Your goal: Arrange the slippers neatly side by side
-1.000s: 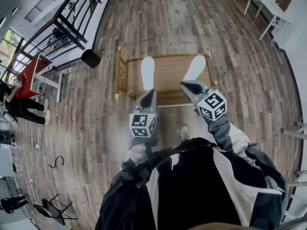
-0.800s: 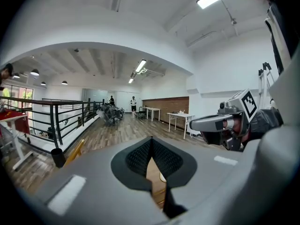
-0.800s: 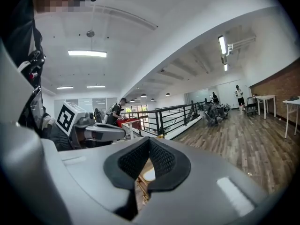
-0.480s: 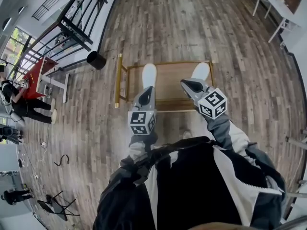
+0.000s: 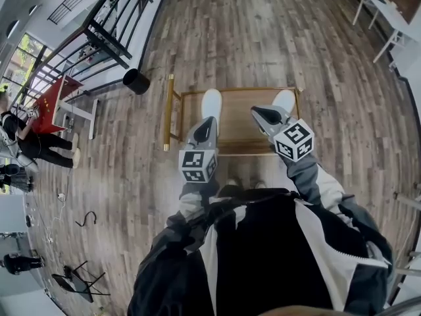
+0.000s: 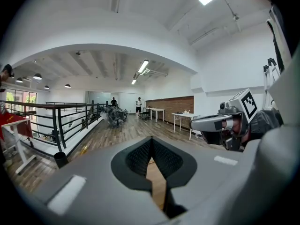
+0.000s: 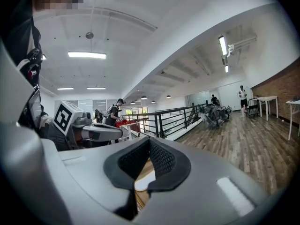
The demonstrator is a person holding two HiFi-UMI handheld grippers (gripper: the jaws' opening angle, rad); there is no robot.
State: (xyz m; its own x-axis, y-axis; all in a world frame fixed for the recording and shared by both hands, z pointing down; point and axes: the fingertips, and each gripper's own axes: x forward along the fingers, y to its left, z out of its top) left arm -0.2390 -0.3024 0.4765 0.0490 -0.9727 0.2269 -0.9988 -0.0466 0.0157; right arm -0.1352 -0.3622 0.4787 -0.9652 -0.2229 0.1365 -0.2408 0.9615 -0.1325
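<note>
2 white slippers are lying on the low wooden table (image 5: 247, 110), and they are sitting well apart: the left slipper (image 5: 212, 103) near the middle of the top, the right slipper (image 5: 285, 100) out by the right end, with bare wood between them. Both are pointing roughly away from the person, so their direction is already looking fair, but the side-by-side part is not yet done. The left gripper (image 5: 206, 122) is hanging over the near end of the left slipper with its jaws pressed fully together and nothing between them; its own view is showing only a strip of wood below the closed tips. The right gripper (image 5: 258, 113) is hanging just beside the near end of the right slipper, its jaws likewise closed tight and gripping nothing, though a white sliver, probably that slipper, is showing beneath its tips in its own view. To my eye the job is standing at its very start: 1 slipper is waiting to be lifted or pushed across until the 2 are lying close and parallel, and any pickup is calling for the jaws to open first.
</note>
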